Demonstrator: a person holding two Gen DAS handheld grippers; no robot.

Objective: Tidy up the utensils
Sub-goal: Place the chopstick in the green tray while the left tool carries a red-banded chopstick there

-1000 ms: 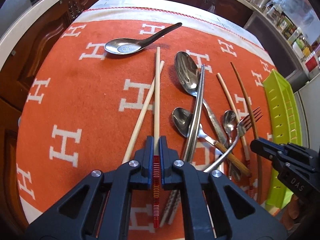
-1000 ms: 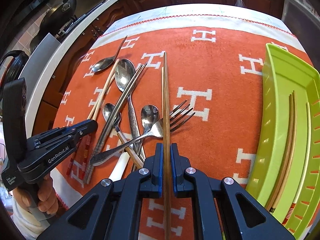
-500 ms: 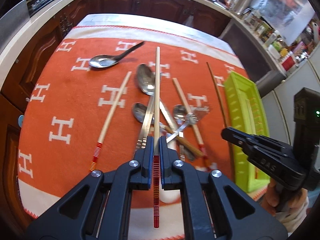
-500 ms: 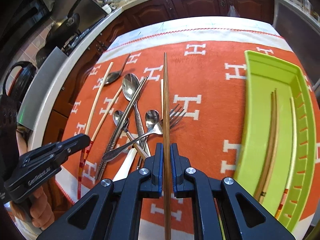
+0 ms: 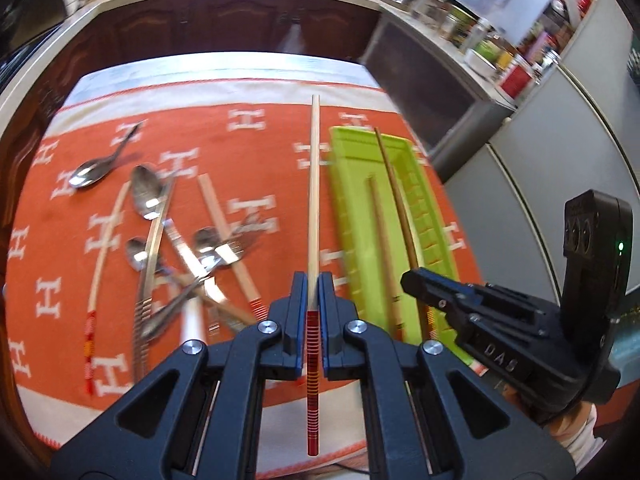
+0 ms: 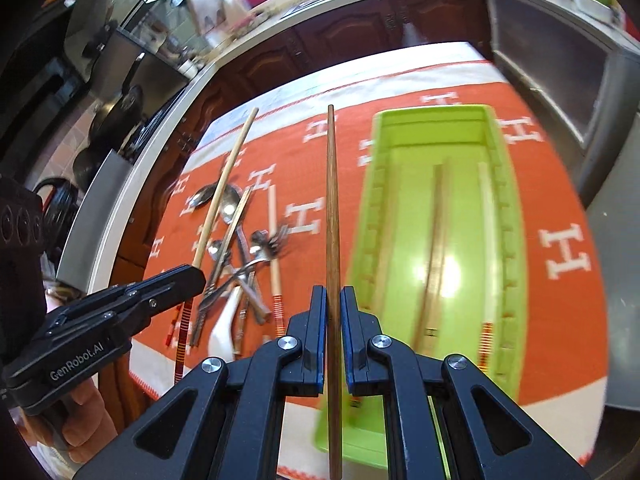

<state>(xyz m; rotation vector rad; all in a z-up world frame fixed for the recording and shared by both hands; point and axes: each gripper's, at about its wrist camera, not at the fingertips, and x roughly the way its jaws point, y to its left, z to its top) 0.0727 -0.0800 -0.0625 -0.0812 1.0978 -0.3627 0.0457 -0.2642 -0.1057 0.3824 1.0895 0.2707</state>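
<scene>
My left gripper (image 5: 313,292) is shut on a pale chopstick with a red-striped end (image 5: 313,200), held above the orange cloth just left of the green tray (image 5: 348,216). My right gripper (image 6: 331,304) is shut on a dark brown chopstick (image 6: 331,208), held left of the green tray (image 6: 504,216). The tray holds brown chopsticks (image 6: 434,240) and a pale chopstick (image 6: 486,240). A pile of spoons, a fork and chopsticks (image 5: 188,248) lies on the cloth at the left; the pile also shows in the right wrist view (image 6: 240,256).
An orange cloth with white H marks (image 5: 248,160) covers the table. A lone spoon (image 5: 96,168) lies at the far left. Dark wooden cabinets and a counter run behind the table. Pans stand at the left in the right wrist view (image 6: 120,116).
Both grippers have lifted their chopsticks off the cloth and moved right toward the green tray. The pile of utensils now lies to the left of both.
</scene>
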